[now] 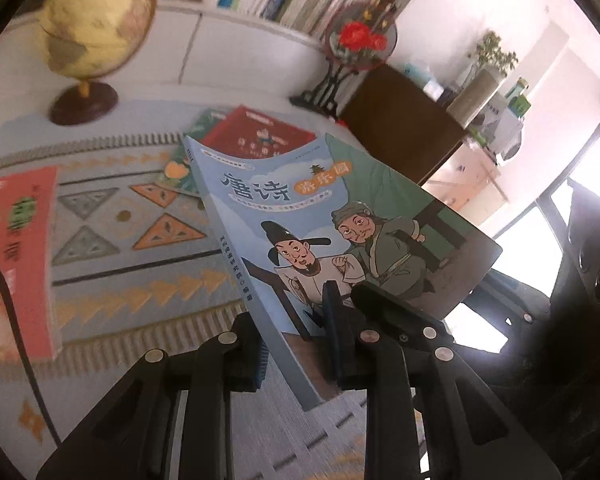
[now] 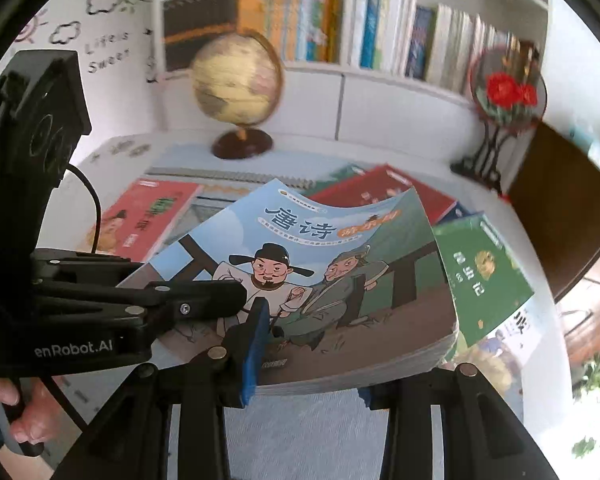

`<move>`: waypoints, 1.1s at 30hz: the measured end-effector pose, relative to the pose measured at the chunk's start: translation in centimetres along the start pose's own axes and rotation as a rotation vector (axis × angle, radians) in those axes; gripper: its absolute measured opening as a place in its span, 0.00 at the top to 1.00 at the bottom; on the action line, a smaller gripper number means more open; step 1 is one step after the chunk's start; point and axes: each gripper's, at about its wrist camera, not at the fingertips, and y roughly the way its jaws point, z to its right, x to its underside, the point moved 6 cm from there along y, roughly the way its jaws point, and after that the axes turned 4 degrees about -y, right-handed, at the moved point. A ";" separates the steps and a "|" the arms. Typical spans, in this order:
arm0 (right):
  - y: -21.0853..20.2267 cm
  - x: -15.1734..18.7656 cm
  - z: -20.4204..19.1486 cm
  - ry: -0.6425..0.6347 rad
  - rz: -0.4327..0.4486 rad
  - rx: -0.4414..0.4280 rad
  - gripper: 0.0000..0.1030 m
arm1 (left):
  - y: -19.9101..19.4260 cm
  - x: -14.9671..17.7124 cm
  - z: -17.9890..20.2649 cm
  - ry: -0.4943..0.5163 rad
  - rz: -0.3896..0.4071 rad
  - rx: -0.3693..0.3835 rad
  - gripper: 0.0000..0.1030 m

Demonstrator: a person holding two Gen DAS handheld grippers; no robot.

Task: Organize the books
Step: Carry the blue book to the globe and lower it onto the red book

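On the left of the surface (image 2: 495, 216), a red book (image 2: 146, 218) is seen lying flat and alone, not yet gathered. In the middle, the blue book (image 2: 300, 272) is held off the surface, tilted: its lower edge is pinched by the left tongs (image 1: 296, 332), while the right tongs (image 2: 363, 360) are spread around its page edge without visibly squeezing it. To the right, a second red book (image 2: 383, 192) and a green book (image 2: 483, 276) lie loosely overlapped. The task is judged barely begun: one book is lifted and at least three remain scattered.
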 end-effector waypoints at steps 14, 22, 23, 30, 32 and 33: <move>-8.0 -4.0 -11.6 -0.126 0.225 -0.100 0.64 | -14.9 0.5 -3.0 0.018 0.217 -0.188 0.79; -2.3 -8.7 -18.3 -0.088 0.192 -0.126 0.64 | -15.8 -2.9 -12.9 -0.024 0.190 -0.189 0.79; -1.1 -9.1 -19.1 -0.086 0.179 -0.123 0.64 | -15.5 -3.2 -14.0 -0.026 0.179 -0.190 0.79; 7.5 -10.9 -23.1 -0.066 0.078 -0.099 0.64 | -12.1 -4.6 -22.5 -0.079 0.114 -0.145 0.79; 9.7 -11.0 -24.0 -0.061 0.050 -0.093 0.64 | -11.3 -4.5 -24.0 -0.092 0.101 -0.137 0.79; 10.5 -11.0 -24.1 -0.059 0.040 -0.092 0.64 | -10.9 -4.5 -24.7 -0.098 0.096 -0.133 0.79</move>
